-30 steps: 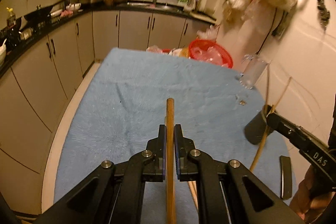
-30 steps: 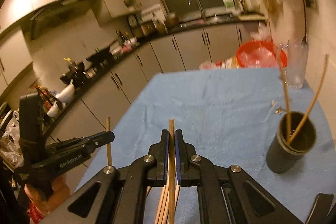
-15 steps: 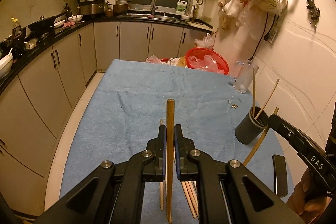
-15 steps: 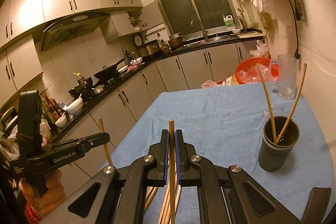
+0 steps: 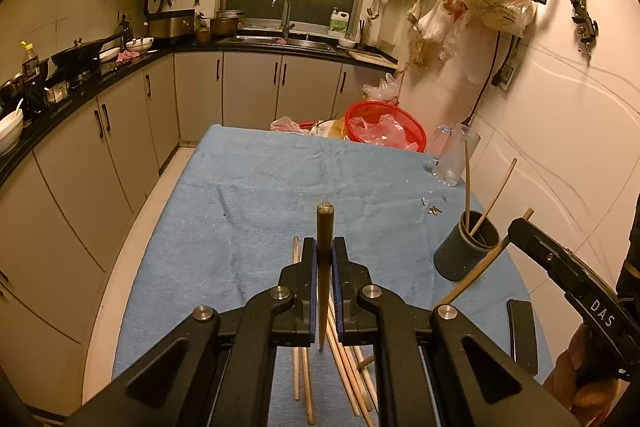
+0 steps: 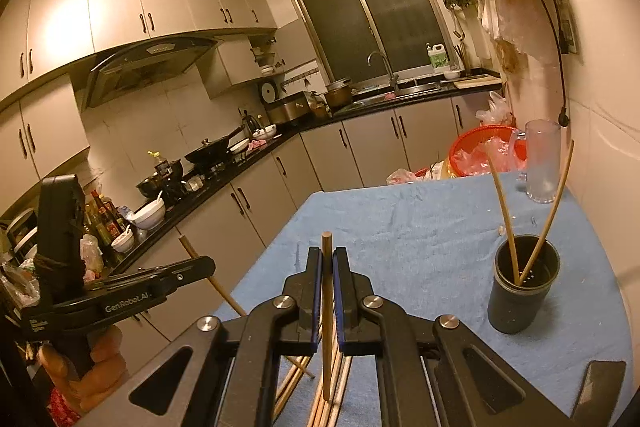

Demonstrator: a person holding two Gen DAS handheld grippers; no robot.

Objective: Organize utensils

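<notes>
We hold a chopstick in each pair of tongs above the blue-clothed tabletop (image 5: pixel 248 187). Our left tongs (image 5: pixel 324 267) are clamped narrow on a dark-tipped chopstick (image 5: pixel 324 227), which stands nearly upright between the blue pads, its blunt end rising above the fingertips and its lower end hanging over the cloth. Our right tongs (image 6: pixel 327 275) are pinched the same way on a pale chopstick (image 6: pixel 327 307), also close to vertical in the right wrist view.

In the left wrist view the right tongs show at the right edge, the pale stick slanting down from them in front of the dark cup (image 5: pixel 466 253). That cup stands on the cloth near the wall side and already carries two chopsticks (image 6: pixel 504 211) that lean apart in a V. Beyond it, toward the far corner, stands a clear glass mug (image 6: pixel 542 163), and behind that a red basket (image 5: pixel 384 125) with plastic in it.

Below both tongs a loose heap of chopsticks (image 5: pixel 344 367) lies flat on the cloth at the near end, some crossing one another. A small dark flat object (image 5: pixel 522 335) lies on the cloth by the right edge.
</notes>
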